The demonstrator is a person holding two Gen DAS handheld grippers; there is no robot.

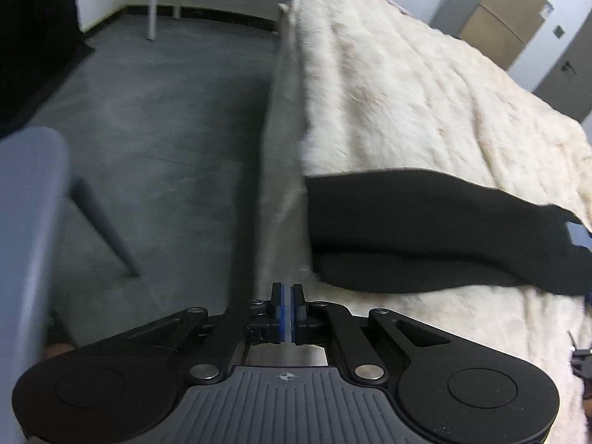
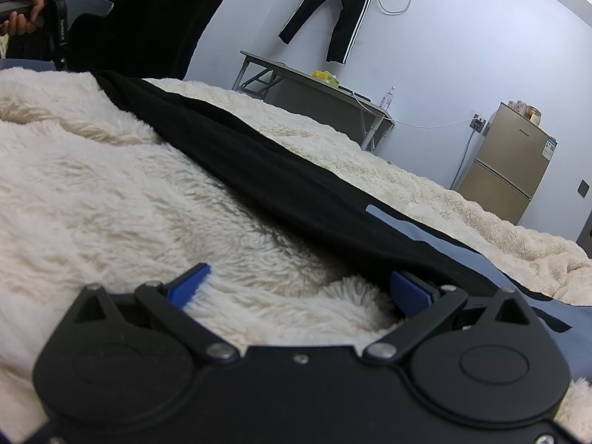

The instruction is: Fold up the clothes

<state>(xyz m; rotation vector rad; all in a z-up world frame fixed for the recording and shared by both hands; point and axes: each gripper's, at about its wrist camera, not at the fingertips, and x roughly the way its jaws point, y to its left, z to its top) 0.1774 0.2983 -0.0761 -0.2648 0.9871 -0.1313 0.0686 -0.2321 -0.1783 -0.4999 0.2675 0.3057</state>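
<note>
Cream fleece blanket (image 2: 111,192) covers the whole work surface, deep pile, rumpled near the right gripper (image 2: 299,285). Right gripper: jaws spread wide, nothing between the pads but a hump of blanket pile; its right finger (image 2: 410,292) sits at the near edge of the black garment (image 2: 281,181), contact not certain. Left gripper (image 1: 287,309): jaws pressed together, nothing pinched, hanging over the blanket's side edge just short of the garment's near corner.

Garment location: laid across the blanket as 1 long band, running from the right gripper's side toward the person's hand (image 2: 20,3) at the far end. In the left view it lies as at least 2 stacked layers with a rounded fold at the edge of the bed.

Handling, judged: thin knit, light, limp, no stiffness; it should drape and sag when lifted at 1 point. Pile underneath likely clings and drags the lower layer. Best hold: 2 corners or the doubled edge, pinching all layers together, not the middle.

Appearance: matte black, smooth, few wrinkles; a pale blue-grey strip (image 2: 383,214) and a blue inner panel show near the right end.

Background: grey floor (image 1: 166,111), folding table (image 2: 314,85), small fridge (image 2: 510,162), striped black trousers (image 2: 344,3) hung on the wall.
</note>
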